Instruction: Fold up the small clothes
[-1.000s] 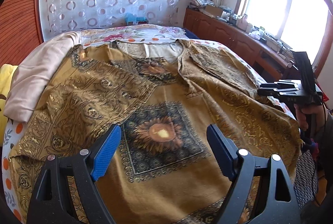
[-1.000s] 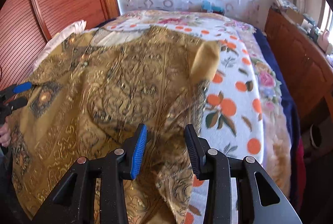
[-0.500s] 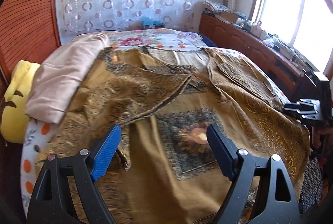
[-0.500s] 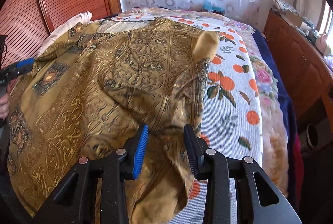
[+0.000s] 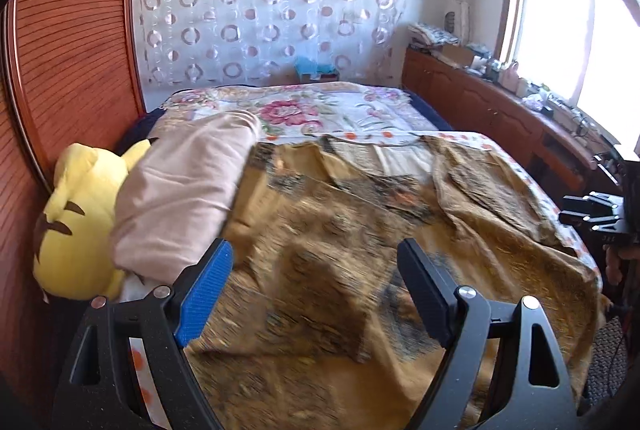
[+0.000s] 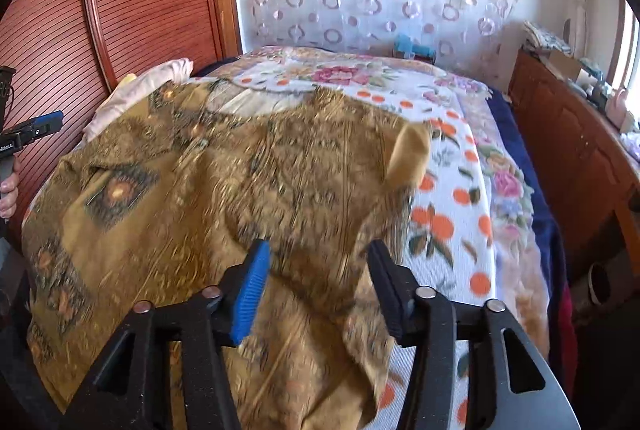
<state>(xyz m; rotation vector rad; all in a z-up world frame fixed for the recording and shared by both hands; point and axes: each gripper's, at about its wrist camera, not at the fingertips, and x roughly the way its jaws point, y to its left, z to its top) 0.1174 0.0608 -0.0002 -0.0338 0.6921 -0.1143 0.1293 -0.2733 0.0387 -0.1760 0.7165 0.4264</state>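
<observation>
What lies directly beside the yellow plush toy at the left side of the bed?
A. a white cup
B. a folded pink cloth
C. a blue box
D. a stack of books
B: the yellow plush toy sits against the wooden panel, and the folded pink cloth rests against it.

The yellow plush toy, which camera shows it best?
Left wrist view: the plush toy lies in plain sight beside the pink bundle. In the right wrist view only a pale yellow sliver peeks out behind the bundle.
</observation>
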